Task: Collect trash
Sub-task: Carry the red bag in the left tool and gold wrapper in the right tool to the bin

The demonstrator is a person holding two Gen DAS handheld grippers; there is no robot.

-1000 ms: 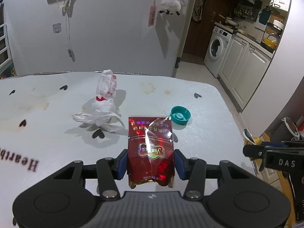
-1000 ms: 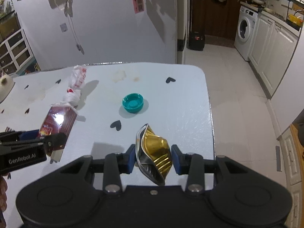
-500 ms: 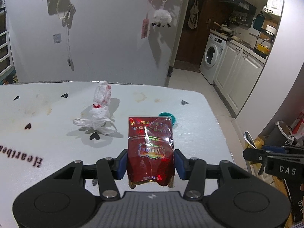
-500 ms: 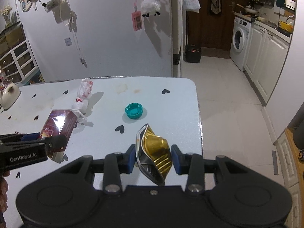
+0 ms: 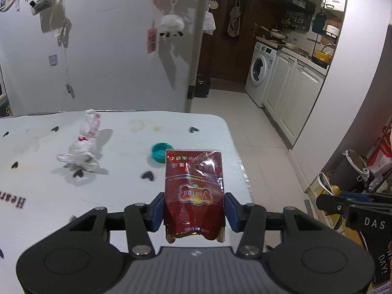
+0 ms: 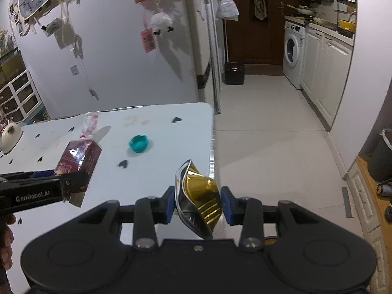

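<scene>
My left gripper is shut on a red cigarette pack and holds it above the white table near its right edge. The pack also shows in the right wrist view. My right gripper is shut on a crushed gold can, held over the table's right edge. A crumpled white plastic bag and a teal bottle cap lie on the table; the cap also shows in the right wrist view.
A dark trash bin with a white liner stands on the floor at the right; it also shows in the right wrist view. A washing machine and white cabinets line the far right wall. A white teapot sits at the table's left.
Both grippers have risen and pulled back toward the table's right edge, still holding the pack and the can. The table objects look farther and more of the floor shows.
</scene>
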